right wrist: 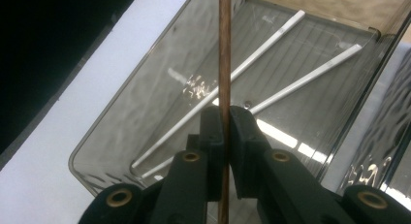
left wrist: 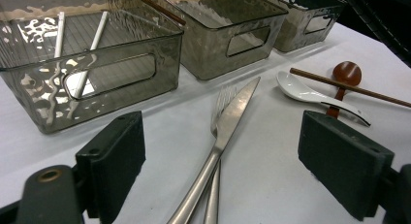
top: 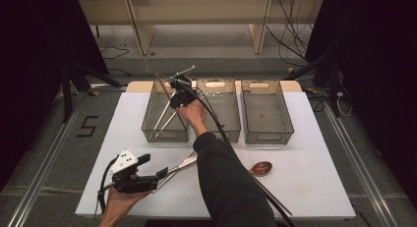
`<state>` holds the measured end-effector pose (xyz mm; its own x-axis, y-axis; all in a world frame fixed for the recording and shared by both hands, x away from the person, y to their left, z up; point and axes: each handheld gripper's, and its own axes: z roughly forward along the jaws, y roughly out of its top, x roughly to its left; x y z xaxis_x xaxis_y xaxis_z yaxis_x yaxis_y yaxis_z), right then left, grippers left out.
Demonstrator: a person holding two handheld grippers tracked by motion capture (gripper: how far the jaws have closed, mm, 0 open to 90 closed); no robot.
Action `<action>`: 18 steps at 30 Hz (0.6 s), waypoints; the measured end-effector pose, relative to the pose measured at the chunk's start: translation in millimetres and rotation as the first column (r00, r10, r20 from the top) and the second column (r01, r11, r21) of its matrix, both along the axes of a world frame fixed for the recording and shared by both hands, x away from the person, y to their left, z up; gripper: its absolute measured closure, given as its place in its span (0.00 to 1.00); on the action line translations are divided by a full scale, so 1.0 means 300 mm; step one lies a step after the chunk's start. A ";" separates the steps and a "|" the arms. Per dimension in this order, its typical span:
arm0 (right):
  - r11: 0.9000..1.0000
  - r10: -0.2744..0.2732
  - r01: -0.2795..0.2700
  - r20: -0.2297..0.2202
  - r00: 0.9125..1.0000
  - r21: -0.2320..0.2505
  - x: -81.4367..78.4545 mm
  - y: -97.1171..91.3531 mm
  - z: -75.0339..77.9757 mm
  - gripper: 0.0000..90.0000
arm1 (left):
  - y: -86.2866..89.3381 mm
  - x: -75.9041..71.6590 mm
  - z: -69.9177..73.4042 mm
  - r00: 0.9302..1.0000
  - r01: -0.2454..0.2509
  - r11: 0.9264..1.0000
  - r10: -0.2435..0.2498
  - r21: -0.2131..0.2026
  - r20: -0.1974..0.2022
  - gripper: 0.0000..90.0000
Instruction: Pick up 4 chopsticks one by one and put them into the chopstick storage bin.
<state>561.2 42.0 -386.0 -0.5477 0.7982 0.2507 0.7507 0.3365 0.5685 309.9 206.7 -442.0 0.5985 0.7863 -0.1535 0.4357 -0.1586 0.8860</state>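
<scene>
1. My right tongs (right wrist: 224,132) are clamped on a brown wooden chopstick (right wrist: 223,49); the stick runs straight up between the pads and on past their tips.
2. I hold them over the left-hand grey bin (top: 147,120), the first of three smoked plastic bins that stand in a row on the white table (top: 123,133).
3. Below the pinched chopstick, on the floor of that bin, lie two white chopsticks (right wrist: 271,40), slanted and nearly parallel to each other.
4. From above, my right tongs (top: 178,92) sit at the bin's far right corner, beside the middle bin (top: 231,120).
5. My left tongs (left wrist: 220,161) stand wide apart and grip nothing; they rest low at the near side of the table.
6. Between their pads, pointing away from me, lie a steel knife (left wrist: 232,117) and a steel fork (left wrist: 220,100), the knife lying across the fork.
7. Past the right pad lies a white ceramic spoon (left wrist: 303,92), and just beyond it a brown wooden spoon (left wrist: 346,72).
8. A second brown chopstick (left wrist: 349,87) lies across both spoons.
9. From above, my left tongs (top: 156,174) point at the knife's handle end, well short of the bins.
</scene>
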 end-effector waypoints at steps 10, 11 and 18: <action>0.998 0.035 -0.035 -0.010 0.999 0.048 -0.006 0.001 0.003 0.71 | -0.001 0.000 -0.001 1.000 -0.002 1.000 0.002 -0.004 -0.004 0.18; 0.998 0.040 -0.040 -0.012 0.999 0.050 -0.008 0.000 0.006 0.69 | -0.002 0.000 -0.001 1.000 -0.002 1.000 0.002 -0.004 -0.004 0.18; 0.994 0.091 -0.092 0.021 0.996 0.063 -0.044 -0.023 0.041 0.55 | -0.002 -0.001 -0.003 1.000 -0.001 1.000 0.001 0.005 -0.004 0.18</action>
<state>548.0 35.2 -373.6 -0.6229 0.7271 0.2888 0.7076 0.3661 0.6044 309.8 206.2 -442.9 0.5971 0.7876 -0.1523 0.4395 -0.1623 0.8835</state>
